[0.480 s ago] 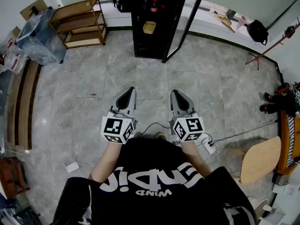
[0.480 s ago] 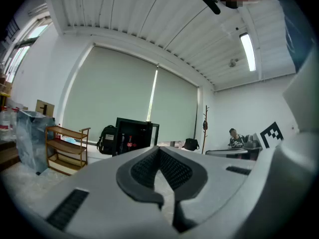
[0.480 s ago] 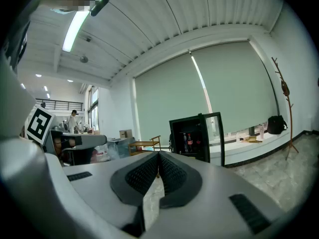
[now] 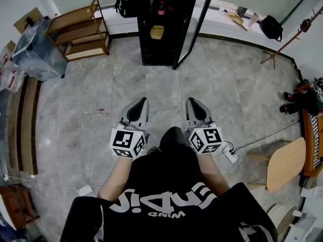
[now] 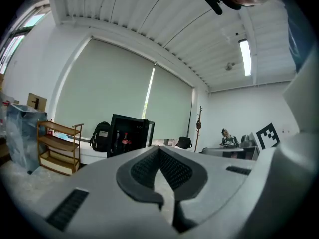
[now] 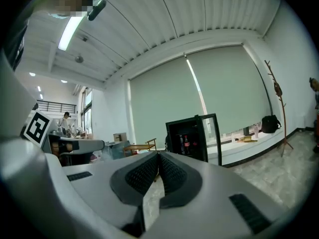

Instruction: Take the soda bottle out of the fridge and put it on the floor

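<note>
Holding the left claw (image 4: 142, 101) and right claw (image 4: 191, 101) level, closed and empty, the person is facing the open black fridge (image 4: 150, 52); the dark red-labelled soda bottle (image 4: 161, 6) is standing inside, far beyond reach.

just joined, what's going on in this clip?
A person stands on the tiled floor, some way back from the black fridge, whose door is open. The soda bottle sits on an upper shelf inside, untouched. The left gripper and right gripper point level toward the fridge, fingers shut with nothing between them. Neither has reached the fridge yet.
</note>
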A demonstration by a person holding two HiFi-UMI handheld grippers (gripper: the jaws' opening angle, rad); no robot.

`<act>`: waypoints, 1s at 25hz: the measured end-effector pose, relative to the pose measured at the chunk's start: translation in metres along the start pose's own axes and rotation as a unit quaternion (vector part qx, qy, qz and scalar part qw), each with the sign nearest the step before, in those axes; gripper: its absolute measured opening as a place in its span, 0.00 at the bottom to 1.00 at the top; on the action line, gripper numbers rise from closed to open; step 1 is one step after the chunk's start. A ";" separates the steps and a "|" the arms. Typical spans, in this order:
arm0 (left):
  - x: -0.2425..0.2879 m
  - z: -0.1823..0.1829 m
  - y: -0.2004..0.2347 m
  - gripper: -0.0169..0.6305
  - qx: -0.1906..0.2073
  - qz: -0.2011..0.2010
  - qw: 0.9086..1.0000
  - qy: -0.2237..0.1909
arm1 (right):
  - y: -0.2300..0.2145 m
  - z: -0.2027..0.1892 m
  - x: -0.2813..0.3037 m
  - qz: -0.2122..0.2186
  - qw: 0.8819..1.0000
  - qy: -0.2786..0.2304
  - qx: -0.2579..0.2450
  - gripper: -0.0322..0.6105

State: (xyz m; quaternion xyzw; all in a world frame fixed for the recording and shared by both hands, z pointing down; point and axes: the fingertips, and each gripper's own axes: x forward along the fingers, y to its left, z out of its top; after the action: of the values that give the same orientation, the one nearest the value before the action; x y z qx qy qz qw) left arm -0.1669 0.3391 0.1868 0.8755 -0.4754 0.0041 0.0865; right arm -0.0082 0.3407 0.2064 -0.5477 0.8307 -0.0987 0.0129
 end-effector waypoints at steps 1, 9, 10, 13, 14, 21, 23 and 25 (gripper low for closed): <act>0.002 -0.001 0.003 0.04 -0.001 -0.001 1.000 0.001 | -0.002 0.000 0.002 -0.001 1.000 0.000 0.002 0.09; 0.042 -0.004 0.030 0.04 0.005 -0.011 1.000 0.002 | -0.019 -0.012 0.040 -0.005 1.000 0.004 0.010 0.09; 0.048 -0.003 0.035 0.04 0.007 -0.012 1.000 0.003 | -0.022 -0.012 0.048 -0.005 1.000 0.005 0.011 0.09; 0.070 -0.003 0.048 0.04 0.008 -0.017 1.000 0.008 | -0.029 -0.010 0.071 0.000 1.000 0.002 0.014 0.09; 0.079 -0.002 0.053 0.04 0.008 -0.020 1.000 0.010 | -0.033 -0.007 0.079 0.002 1.000 -0.001 0.015 0.09; 0.166 0.006 0.079 0.04 0.009 -0.030 0.999 0.030 | -0.079 0.008 0.151 0.008 1.000 0.010 0.020 0.09; 0.192 0.014 0.089 0.04 0.006 -0.026 0.999 0.035 | -0.094 0.016 0.174 0.017 0.999 0.018 0.021 0.09; 0.218 0.024 0.101 0.04 0.000 -0.023 0.999 0.033 | -0.109 0.025 0.200 0.024 0.999 0.021 0.022 0.09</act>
State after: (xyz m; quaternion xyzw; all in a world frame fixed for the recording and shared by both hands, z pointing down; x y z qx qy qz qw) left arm -0.1336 0.1004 0.1974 0.8857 -0.4519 0.0307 0.1021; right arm 0.0137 0.1133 0.2189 -0.5251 0.8412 -0.1284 0.0098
